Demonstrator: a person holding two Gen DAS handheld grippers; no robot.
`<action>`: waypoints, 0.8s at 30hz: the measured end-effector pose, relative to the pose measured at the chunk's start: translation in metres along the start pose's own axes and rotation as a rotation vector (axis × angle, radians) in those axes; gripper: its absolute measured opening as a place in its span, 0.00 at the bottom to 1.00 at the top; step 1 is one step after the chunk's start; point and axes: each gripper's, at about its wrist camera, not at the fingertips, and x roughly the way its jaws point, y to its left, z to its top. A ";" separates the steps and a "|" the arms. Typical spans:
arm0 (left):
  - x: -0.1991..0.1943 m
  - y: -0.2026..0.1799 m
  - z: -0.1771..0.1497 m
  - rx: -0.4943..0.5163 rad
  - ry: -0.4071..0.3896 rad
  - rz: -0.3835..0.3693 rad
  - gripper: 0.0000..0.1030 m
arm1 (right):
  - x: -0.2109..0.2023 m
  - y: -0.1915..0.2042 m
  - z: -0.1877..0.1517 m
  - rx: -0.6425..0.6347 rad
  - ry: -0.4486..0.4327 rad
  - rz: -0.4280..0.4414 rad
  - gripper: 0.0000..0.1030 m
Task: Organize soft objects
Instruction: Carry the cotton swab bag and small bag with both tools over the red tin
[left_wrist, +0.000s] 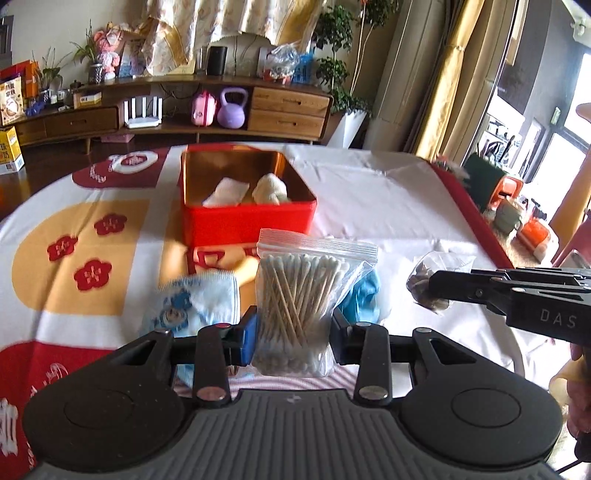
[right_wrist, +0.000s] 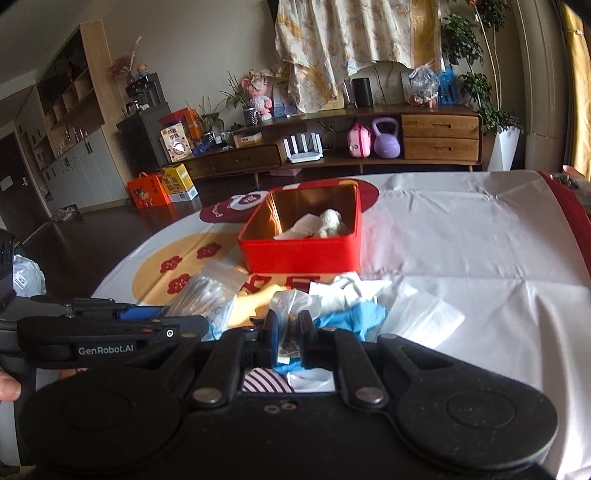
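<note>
My left gripper (left_wrist: 291, 328) is shut on a clear zip bag of cotton swabs (left_wrist: 299, 291), held upright above the table. My right gripper (right_wrist: 288, 332) is shut on a small clear bag with brown contents (right_wrist: 291, 306). From the left wrist view the right gripper (left_wrist: 434, 286) shows at the right with that small bag (left_wrist: 424, 277) at its tip. Ahead of both stands an open red tin (left_wrist: 247, 221) holding a folded white cloth (left_wrist: 225, 192) and a cream soft ball (left_wrist: 269, 190). A blue-and-white printed cloth (left_wrist: 195, 299) and a blue cloth (left_wrist: 364, 291) lie on the table beneath.
The table carries a white, yellow and red cloth (left_wrist: 369, 192). A white plastic bag (right_wrist: 424, 314) and a striped fabric (right_wrist: 266, 384) lie near the blue cloth (right_wrist: 354, 314). The red tin (right_wrist: 299, 254) sits mid-table. A low wooden cabinet (left_wrist: 288, 107) runs along the far wall.
</note>
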 end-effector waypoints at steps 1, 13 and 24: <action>-0.001 0.000 0.005 0.002 -0.004 -0.001 0.36 | -0.001 0.000 0.005 -0.005 -0.007 0.001 0.09; -0.001 0.006 0.060 0.021 -0.052 0.010 0.36 | 0.016 -0.002 0.055 -0.011 -0.042 0.030 0.09; 0.028 0.025 0.102 0.037 -0.059 0.049 0.36 | 0.051 -0.012 0.090 -0.034 -0.039 0.019 0.09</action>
